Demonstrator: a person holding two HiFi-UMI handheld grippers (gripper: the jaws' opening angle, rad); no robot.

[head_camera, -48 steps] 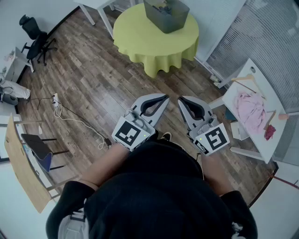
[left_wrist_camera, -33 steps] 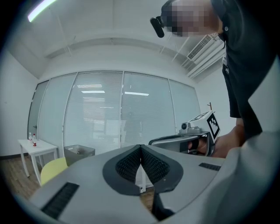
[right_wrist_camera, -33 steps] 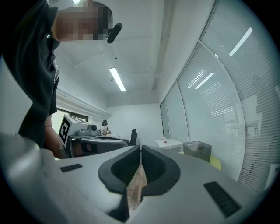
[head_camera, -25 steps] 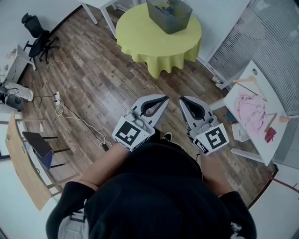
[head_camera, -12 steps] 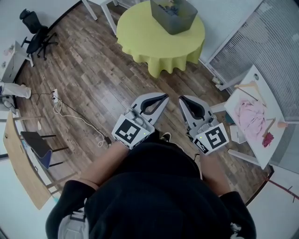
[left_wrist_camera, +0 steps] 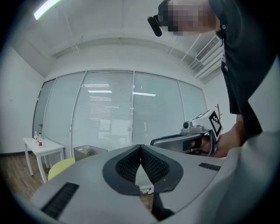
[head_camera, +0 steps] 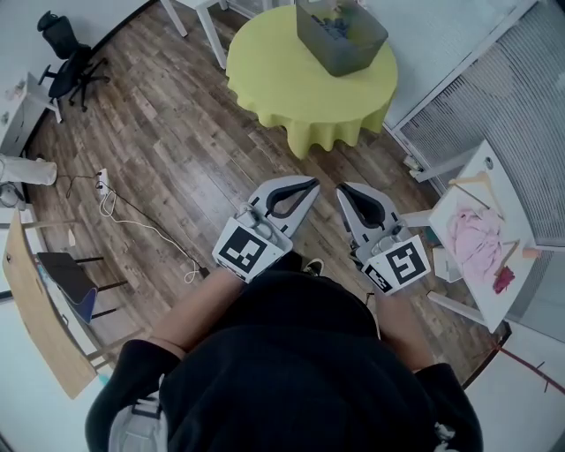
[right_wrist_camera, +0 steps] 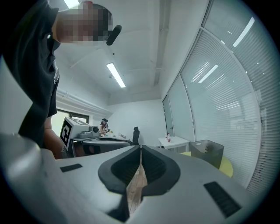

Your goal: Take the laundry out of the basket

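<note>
Below the head view's camera, a person in a dark top (head_camera: 291, 371) stands on a wood floor (head_camera: 177, 150). The left hand-held gripper (head_camera: 311, 184) and right hand-held gripper (head_camera: 342, 189) are side by side, not touching, both aimed toward a round desk (head_camera: 282, 79) with a yellow-green cloth. A grey basket (head_camera: 353, 55) sits on that desk toward its far edge, well apart from both grippers. Bluish laundry (head_camera: 335, 25) lies inside it. A pink cloth (head_camera: 472, 225) lies on a white desk (head_camera: 514, 212) at right, with wooden hangers (head_camera: 468, 181) beside it. An office chair (head_camera: 66, 57) is at top left and a white cable (head_camera: 146, 228) is on the floor.

Left gripper view: jaws pressed together, tips meeting, nothing between them. The basket is beyond at left, the right hand-held gripper at right, held in a hand.

Right gripper view: jaws pressed together, empty. The basket on the round desk is ahead at right, the left hand-held gripper at left.
</note>
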